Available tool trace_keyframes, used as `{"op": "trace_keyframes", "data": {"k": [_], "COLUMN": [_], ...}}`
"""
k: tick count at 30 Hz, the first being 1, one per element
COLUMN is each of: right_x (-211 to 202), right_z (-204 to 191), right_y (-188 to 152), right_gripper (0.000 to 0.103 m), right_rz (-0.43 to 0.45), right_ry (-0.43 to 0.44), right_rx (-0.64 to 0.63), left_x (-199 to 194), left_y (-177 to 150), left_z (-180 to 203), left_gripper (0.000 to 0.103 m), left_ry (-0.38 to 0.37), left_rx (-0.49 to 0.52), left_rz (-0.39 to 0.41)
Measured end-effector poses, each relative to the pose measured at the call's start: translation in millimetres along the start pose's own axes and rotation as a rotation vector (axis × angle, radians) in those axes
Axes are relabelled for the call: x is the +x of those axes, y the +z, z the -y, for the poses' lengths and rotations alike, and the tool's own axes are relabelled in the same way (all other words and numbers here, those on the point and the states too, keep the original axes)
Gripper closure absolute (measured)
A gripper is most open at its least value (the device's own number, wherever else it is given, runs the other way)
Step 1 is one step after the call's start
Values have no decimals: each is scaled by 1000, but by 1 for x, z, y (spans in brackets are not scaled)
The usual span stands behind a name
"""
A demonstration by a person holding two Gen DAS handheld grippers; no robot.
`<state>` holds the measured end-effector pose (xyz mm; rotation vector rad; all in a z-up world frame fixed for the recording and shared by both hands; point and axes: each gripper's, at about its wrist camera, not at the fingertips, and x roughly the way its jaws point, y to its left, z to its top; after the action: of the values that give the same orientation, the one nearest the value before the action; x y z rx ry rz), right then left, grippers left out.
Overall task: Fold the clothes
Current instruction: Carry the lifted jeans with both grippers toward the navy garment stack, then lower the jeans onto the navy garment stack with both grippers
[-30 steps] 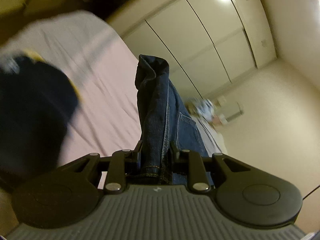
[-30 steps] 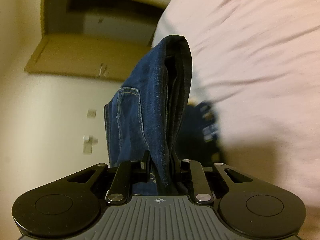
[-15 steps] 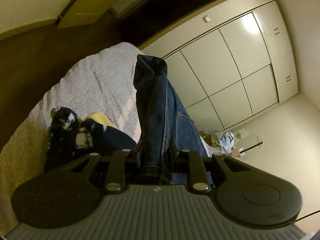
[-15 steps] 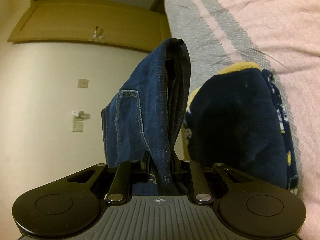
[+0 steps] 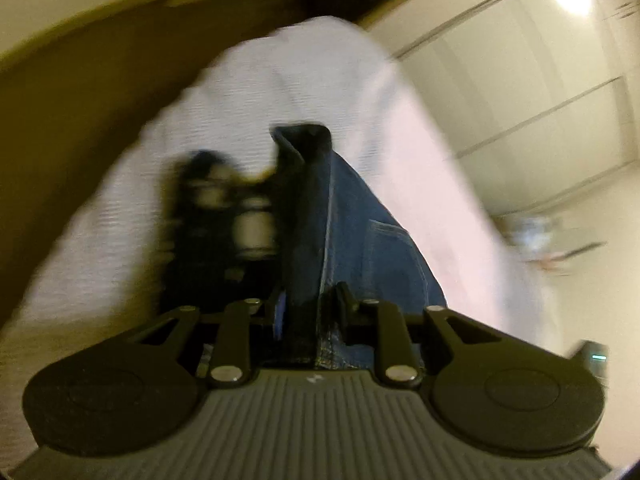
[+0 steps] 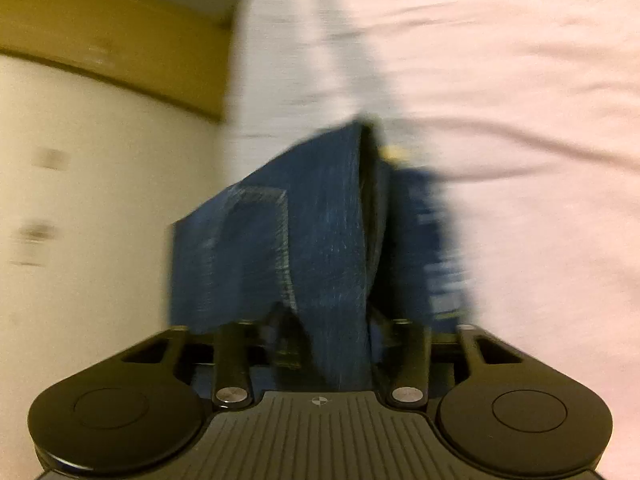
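Note:
Dark blue jeans (image 5: 348,240) stretch between both grippers above the bed. My left gripper (image 5: 310,308) is shut on one end of the denim, which rises from its jaws as a folded ridge. My right gripper (image 6: 332,328) is shut on the other end of the jeans (image 6: 316,224), where a stitched back pocket (image 6: 256,216) shows on the left. Both views are blurred by motion. A dark navy garment with white and yellow print (image 5: 216,220) lies on the bed behind the jeans, seen also as a blurred navy garment (image 6: 432,240) in the right wrist view.
The bed has a pale pink and grey-white cover (image 5: 312,72), wrinkled in the right wrist view (image 6: 500,80). Cream wardrobe doors (image 5: 540,60) stand beyond the bed. A brown wooden door (image 6: 100,48) and a cream wall (image 6: 100,200) lie to the left. Small blurred items (image 5: 540,236) sit on the floor.
Both cameras have swung again and the views have blurred. The jeans stay clamped in both grippers. The bed fills more of each view, and the navy garment sits closer behind the denim.

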<state>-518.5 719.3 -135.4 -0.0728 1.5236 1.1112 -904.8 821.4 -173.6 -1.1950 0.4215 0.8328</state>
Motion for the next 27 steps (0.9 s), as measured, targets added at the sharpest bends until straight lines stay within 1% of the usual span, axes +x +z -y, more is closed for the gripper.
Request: {"op": "trace_keyframes", "data": {"k": [1,3,4,5,7,9,11,12,15,16,18,20,21,23,26,27], "right_x": [2,-10,-21,-31,-51,-65,-64,-61,-51,-47,-33,-8,0,18,38,44], "right_z": [5,13,12,10,6,-7,-19,-24,-31,-33,-31,-27,-25,-23,-26,-27], "right_y": [-3,-9,-15,-20,-31,-49,-68,-78,-101,-109,-121,-135,-142,-157,-177,-182], "right_gripper": [54,54,54,54,54,54,54,54,54,54,54,55,55,55,55,55], "right_rz": [20,57,90,122,186,228,208,193,186,182,159,125,116,116,123,125], "right_ry": [-45,11,25,38,65,74,69,50,-1,-13,-33,-88,-98,-112,-138,-145], "right_rx": [-5,-6,-45,-84,-163,-326,-484,-543,-657,-686,-725,-757,-775,-803,-902,-941], "left_x": [-6,-18,-28,-36,-33,-30,-27,-25,-20,-16,-7,2,6,8,11,12], "left_y": [-1,-4,-5,-8,-20,-32,-44,-49,-67,-74,-88,-101,-108,-117,-117,-116], "left_z": [2,6,15,26,41,57,72,80,102,96,86,75,70,56,35,33], "left_gripper": [83,86,86,91,94,94,94,94,94,96,95,95,95,94,94,94], "left_ry": [7,23,44,57,66,75,84,89,104,132,186,240,266,288,288,287], "left_rx": [4,17,64,130,222,313,405,451,585,606,647,687,707,730,686,690], "left_rz": [18,55,78,96,70,43,16,2,-38,-42,-50,-58,-60,-41,-40,-38]}}
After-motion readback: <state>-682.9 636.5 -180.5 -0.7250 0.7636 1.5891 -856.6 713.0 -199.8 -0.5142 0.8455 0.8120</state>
